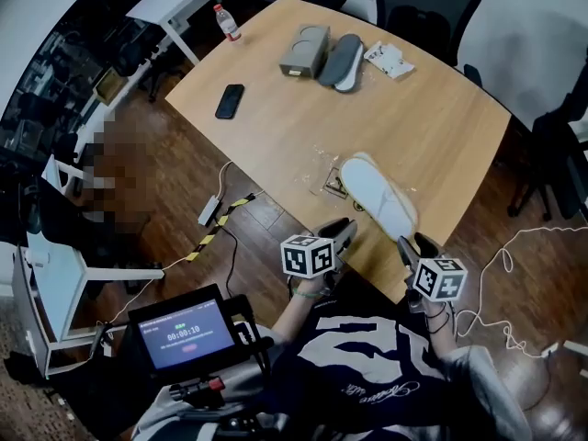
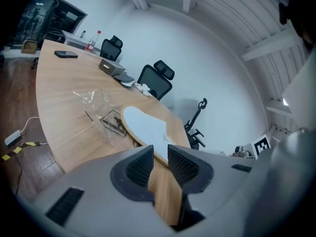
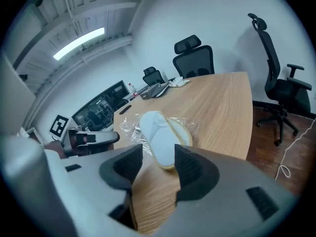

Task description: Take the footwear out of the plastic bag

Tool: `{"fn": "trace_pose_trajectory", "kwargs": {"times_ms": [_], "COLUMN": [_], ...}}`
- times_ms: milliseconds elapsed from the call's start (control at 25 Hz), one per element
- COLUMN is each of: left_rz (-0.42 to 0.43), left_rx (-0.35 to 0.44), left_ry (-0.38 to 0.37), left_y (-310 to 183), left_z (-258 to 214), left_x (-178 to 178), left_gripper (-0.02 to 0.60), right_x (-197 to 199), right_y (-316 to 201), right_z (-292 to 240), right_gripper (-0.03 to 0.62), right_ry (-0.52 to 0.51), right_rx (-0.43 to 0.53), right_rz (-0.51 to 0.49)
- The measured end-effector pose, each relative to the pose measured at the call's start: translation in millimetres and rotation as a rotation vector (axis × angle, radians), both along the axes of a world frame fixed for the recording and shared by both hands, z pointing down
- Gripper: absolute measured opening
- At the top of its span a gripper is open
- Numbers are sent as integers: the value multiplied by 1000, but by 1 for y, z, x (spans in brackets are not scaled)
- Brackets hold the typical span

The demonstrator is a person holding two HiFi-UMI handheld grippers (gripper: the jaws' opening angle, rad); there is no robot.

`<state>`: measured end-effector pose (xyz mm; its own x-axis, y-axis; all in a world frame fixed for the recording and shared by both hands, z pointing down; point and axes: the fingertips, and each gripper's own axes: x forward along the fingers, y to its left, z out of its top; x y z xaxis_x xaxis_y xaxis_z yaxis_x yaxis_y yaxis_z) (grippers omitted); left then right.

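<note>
Found the white slipper (image 1: 378, 194) lying flat on the wooden table (image 1: 432, 108), close to its near edge, with the clear plastic bag (image 1: 323, 171) crumpled about its far end; could not tell whether partly inside the bag or merely on top. Saw the left gripper (image 1: 342, 230) just beside the slipper's left side, jaws partly apart with nothing between. Saw the right gripper (image 1: 415, 244) near the slipper's near end, jaws spread wide and empty. Noted a black phone (image 1: 230, 100), a bottle (image 1: 227, 21) and a grey box (image 1: 304, 50) well apart at the far end.
</note>
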<state>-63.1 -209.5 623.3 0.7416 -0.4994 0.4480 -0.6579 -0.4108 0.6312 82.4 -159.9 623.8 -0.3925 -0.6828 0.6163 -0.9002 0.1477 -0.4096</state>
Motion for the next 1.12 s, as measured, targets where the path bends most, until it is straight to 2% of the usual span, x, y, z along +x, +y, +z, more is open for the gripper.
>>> {"fn": "trace_pose_trajectory", "kwargs": {"times_ms": [160, 320, 520, 800, 920, 1040, 1120], "left_rz": [31, 91, 110, -34, -104, -167, -181], "left_rx": [0, 49, 113, 146, 148, 139, 142], "left_ry": [47, 87, 82, 102, 131, 187, 177], "left_y": [14, 35, 53, 95, 127, 164, 188], "left_z": [-7, -24, -49, -72, -76, -82, -82], "left_x": [17, 41, 54, 80, 107, 131, 140], "left_gripper": [92, 92, 92, 92, 92, 92, 92], "right_x": [-11, -7, -8, 16, 45, 69, 74], "right_y": [24, 39, 42, 82, 106, 134, 153], "right_z": [-20, -31, -47, -90, -94, -86, -80], "right_gripper": [198, 198, 195, 178, 112, 72, 44], "right_ry": [-16, -41, -92, -212, -195, -149, -165], "right_rx": [50, 79, 126, 173, 193, 199, 190], "right_rz": [-45, -55, -90, -155, -171, -211, -227]}}
